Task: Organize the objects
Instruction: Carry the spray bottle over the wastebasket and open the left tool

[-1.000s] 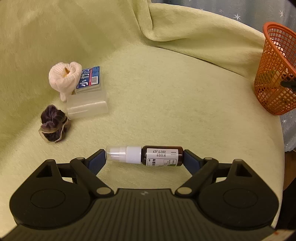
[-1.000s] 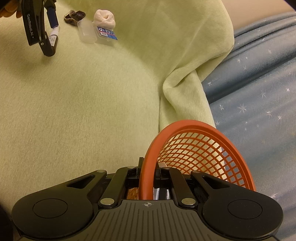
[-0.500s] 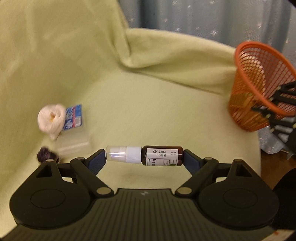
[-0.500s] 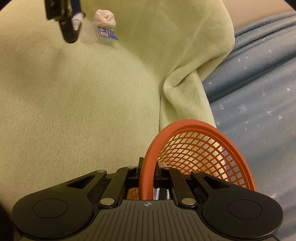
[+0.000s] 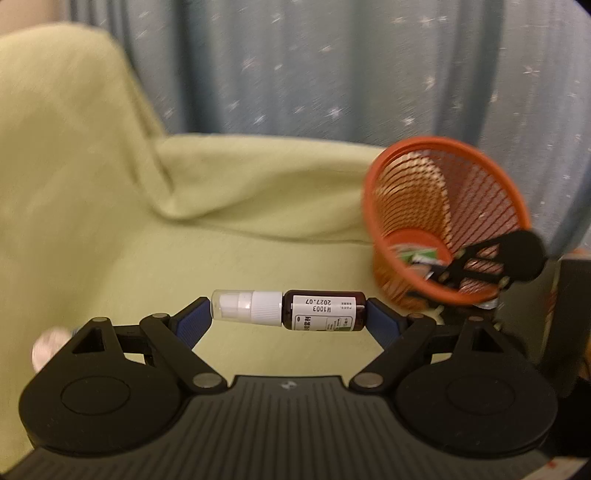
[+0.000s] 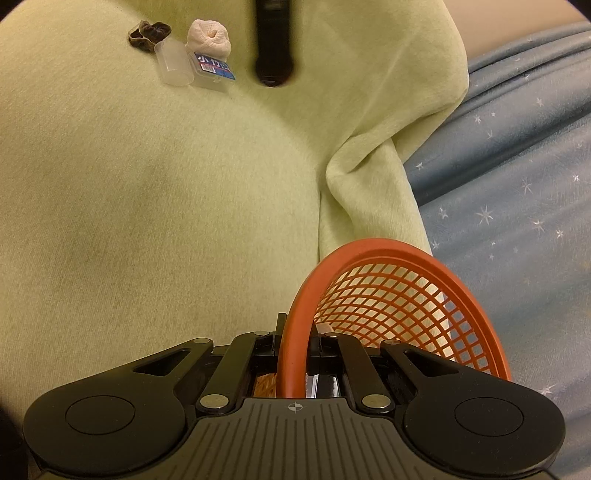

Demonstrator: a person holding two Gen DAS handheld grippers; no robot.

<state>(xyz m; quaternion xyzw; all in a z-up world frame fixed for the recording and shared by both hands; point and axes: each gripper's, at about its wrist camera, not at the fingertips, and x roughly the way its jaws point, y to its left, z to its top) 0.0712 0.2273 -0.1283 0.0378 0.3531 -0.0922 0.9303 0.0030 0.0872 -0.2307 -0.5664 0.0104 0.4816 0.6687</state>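
Between blue pads of left gripper: small spray bottle, clamped end to end, lying crosswise, clear of green blanket below. Jaws spread wide to span bottle's full length; one pad on clear cap, other on brown glass base. White collar beside cap. Label legible though upside down: "M1003" and "2027.07"; smaller print too fine to read.

Farther right in same view: orange mesh basket, tilted, mouth toward camera, sitting at blanket edge. Green-and-white items in its bottom, blurred, not identifiable. Right gripper seen as dark shape on near rim. Blue starred curtain behind.

Right wrist view, nearest: right gripper pinched narrow on basket rim, fingers either side of orange band. Beyond, open stretch of blanket. Far end: clear plastic cup lying on its side, touching flat clear pack with blue-and-red label, white characters, not fully readable. White net-wrapped ball just behind pack. Dark scrunchie left of cup. Dark blurred part of left gripper hanging above, right of pack. Blue starred fabric to right.
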